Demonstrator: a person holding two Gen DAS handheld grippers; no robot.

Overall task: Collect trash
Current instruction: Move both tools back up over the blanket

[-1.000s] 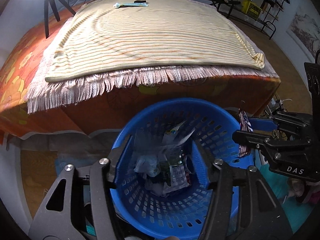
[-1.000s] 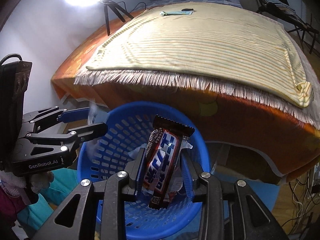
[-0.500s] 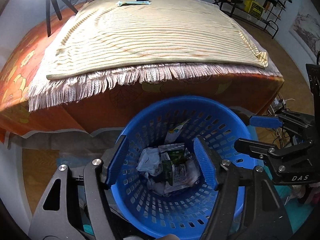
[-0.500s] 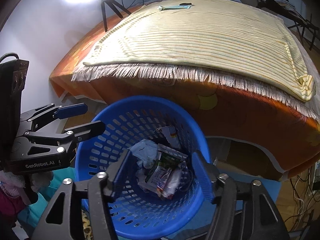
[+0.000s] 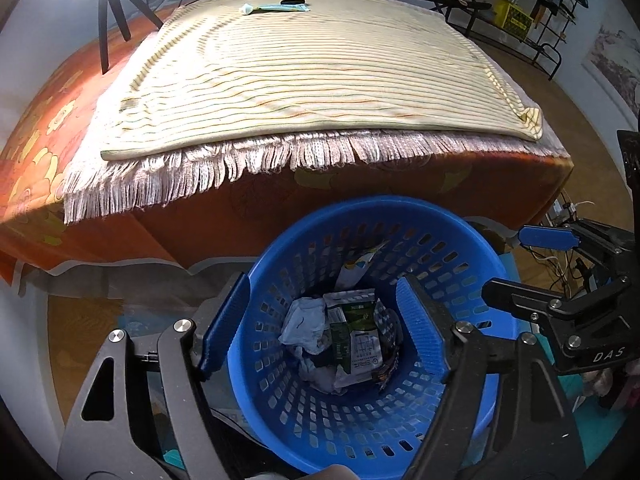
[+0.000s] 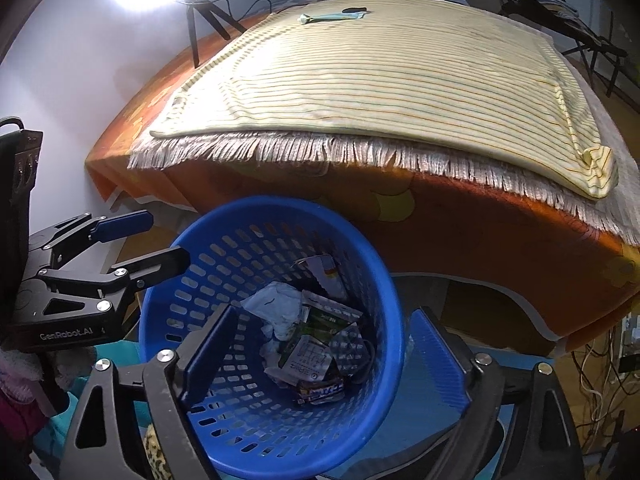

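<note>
Dropped from the right gripper, whose jaws now gape with nothing between them, the candy wrapper lies below them in the blue basket, while the left gripper also hangs released, leaving 2 bed items far ahead.

Blue perforated basket, pale yellow striped blanket, orange floral bedcover, blue-padded black jaws

My left black two-finger gripper with blue pads hangs with its jaws spread wide and nothing between them. My right black gripper with blue pads sits close alongside it, jaws likewise wide apart and empty, both pointing downward.
</note>
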